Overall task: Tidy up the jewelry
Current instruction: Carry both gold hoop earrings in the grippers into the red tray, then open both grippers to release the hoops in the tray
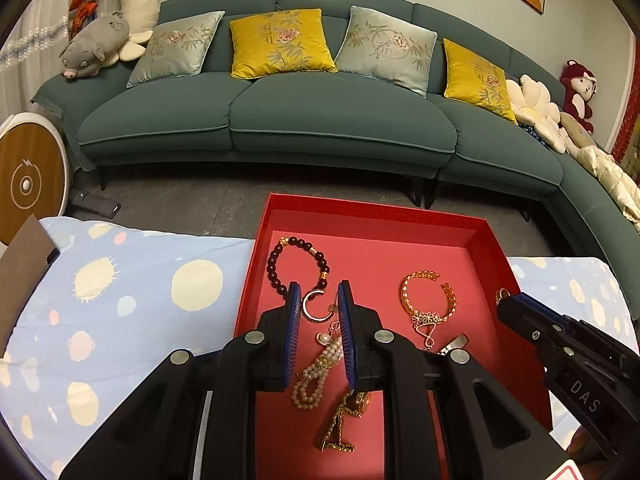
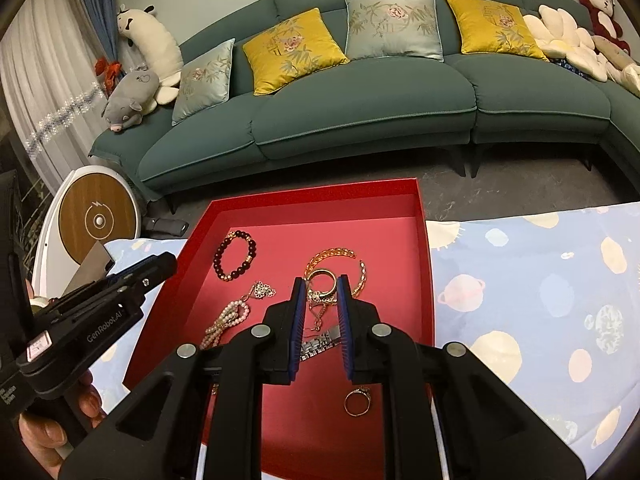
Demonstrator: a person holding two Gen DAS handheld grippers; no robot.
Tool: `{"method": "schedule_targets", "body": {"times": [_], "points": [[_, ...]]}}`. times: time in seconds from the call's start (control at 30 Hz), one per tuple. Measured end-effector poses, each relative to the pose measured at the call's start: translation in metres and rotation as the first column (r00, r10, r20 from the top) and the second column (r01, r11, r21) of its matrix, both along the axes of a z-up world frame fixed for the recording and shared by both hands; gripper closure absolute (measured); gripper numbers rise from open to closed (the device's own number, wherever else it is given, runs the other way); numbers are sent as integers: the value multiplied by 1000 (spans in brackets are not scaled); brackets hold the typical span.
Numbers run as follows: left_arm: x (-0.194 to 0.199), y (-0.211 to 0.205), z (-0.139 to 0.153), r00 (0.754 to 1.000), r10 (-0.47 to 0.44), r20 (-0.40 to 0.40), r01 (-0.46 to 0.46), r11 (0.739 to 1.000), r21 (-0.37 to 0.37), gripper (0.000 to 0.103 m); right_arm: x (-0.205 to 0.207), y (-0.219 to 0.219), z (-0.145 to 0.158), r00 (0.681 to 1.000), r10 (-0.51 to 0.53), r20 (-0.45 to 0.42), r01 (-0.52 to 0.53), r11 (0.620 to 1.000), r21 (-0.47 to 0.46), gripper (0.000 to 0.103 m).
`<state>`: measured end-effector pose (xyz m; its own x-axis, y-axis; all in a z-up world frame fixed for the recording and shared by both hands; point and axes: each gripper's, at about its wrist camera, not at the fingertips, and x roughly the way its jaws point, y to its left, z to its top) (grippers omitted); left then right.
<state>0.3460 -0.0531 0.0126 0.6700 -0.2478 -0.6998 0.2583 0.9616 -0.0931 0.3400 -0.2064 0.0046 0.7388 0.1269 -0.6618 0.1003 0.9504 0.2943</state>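
A red tray on the table holds jewelry. In the left wrist view it holds a dark bead bracelet, a crescent earring, a pearl strand, a gold chain with a watch and an orange-gold bangle. My left gripper is open above the crescent earring and pearls, holding nothing. In the right wrist view my right gripper is open over a gold ring, a fine chain and a silver watch band. A small ring lies nearer.
A blue patterned cloth covers the table on both sides of the tray. A teal sofa with cushions stands beyond a strip of grey floor. A round white-and-wood device stands at the left.
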Motion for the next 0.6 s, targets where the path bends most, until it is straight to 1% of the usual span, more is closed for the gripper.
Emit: {"method": "schedule_targets", "body": {"times": [0.1,0.23,0.37,0.6], "points": [[4,-5,-10,1000,-4,-5,4,1000,27,87,7,-2,-6,1000,0,4,0,1000,12,88],[9,-7,-19,1000,-8,-14,9,999,31,87,13,-1,-15,1000,5,1,-5,1000,17,88],[12,-8,-23,1000,-11,-16,12,999,36,87,15,2,-22,1000,16,-6,-16,1000,1,88],[14,-10,-27,1000,-10,-24,11,999,31,87,21,4,-24,1000,24,-5,-24,1000,-14,88]]}}
